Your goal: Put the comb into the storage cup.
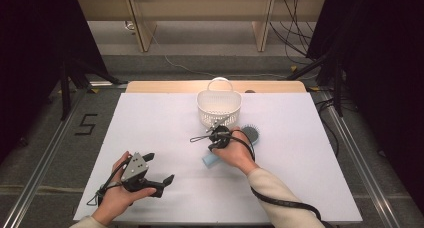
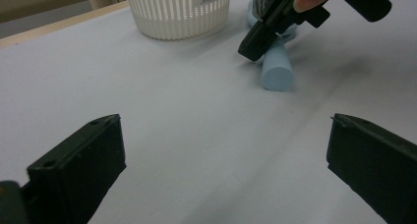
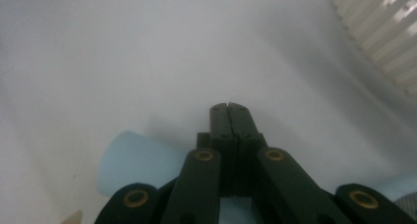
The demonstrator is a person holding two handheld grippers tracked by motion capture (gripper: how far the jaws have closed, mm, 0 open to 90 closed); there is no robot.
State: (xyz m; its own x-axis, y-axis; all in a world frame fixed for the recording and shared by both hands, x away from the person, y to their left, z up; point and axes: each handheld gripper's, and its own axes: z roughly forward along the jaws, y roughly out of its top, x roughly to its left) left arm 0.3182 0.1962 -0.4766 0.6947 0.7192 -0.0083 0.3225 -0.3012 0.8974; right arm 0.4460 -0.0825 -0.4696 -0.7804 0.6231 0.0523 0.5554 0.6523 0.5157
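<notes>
Hovering low over a light-blue hairbrush, the right gripper has its two black jaws pressed flat together with nothing between them, as the right gripper view shows plainly. Hairbrush: lies flat on the white table, round bristled head toward the far right, thick pale-blue handle pointing back toward the person; the right gripper's tip sits directly above the handle, contact not determinable. White slatted plastic basket: stands upright just beyond the gripper, loop handle at its far rim, barcode label on its wall in the left gripper view; near the brush head, not touching it. Left gripper: held in the left hand near the table's front-left, well apart from the brush, jaws spread wide and empty, bare table surface between them.
</notes>
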